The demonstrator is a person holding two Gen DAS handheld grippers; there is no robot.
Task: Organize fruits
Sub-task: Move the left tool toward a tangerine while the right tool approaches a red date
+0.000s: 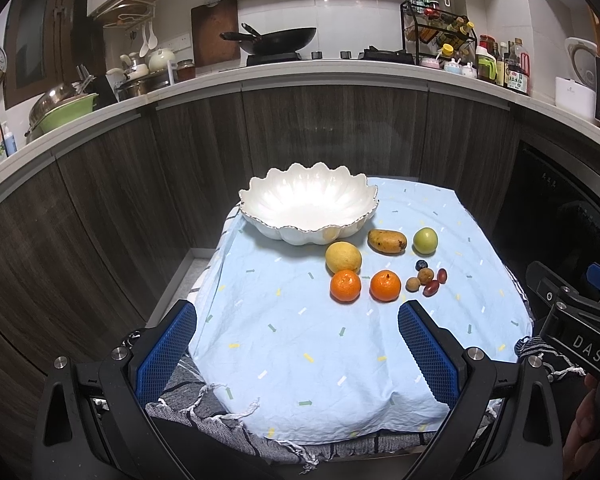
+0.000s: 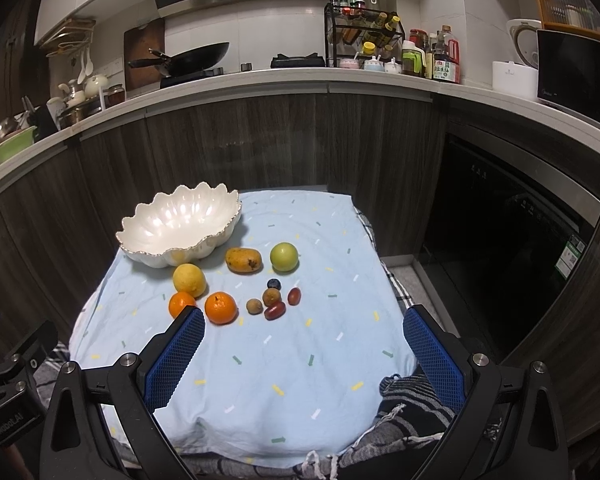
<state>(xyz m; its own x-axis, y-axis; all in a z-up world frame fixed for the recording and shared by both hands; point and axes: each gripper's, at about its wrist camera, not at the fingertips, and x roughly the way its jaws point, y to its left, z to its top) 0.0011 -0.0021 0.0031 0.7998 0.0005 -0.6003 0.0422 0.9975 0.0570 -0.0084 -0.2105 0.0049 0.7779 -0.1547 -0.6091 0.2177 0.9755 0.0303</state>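
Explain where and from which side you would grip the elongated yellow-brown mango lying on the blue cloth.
Probably from above, closing across the middle of the elongated yellow-brown mango: it lies flat with its long axis left to right, so its narrow width would likely fit between the open right tongs. The round green fruit and white scalloped bowl stand clear.

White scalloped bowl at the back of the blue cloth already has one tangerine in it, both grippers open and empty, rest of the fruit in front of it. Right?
Not quite: the white scalloped bowl is empty. Both tangerines lie on the blue cloth, as the left wrist view shows. The left gripper and right gripper are open and empty, with the fruit in front of the bowl.
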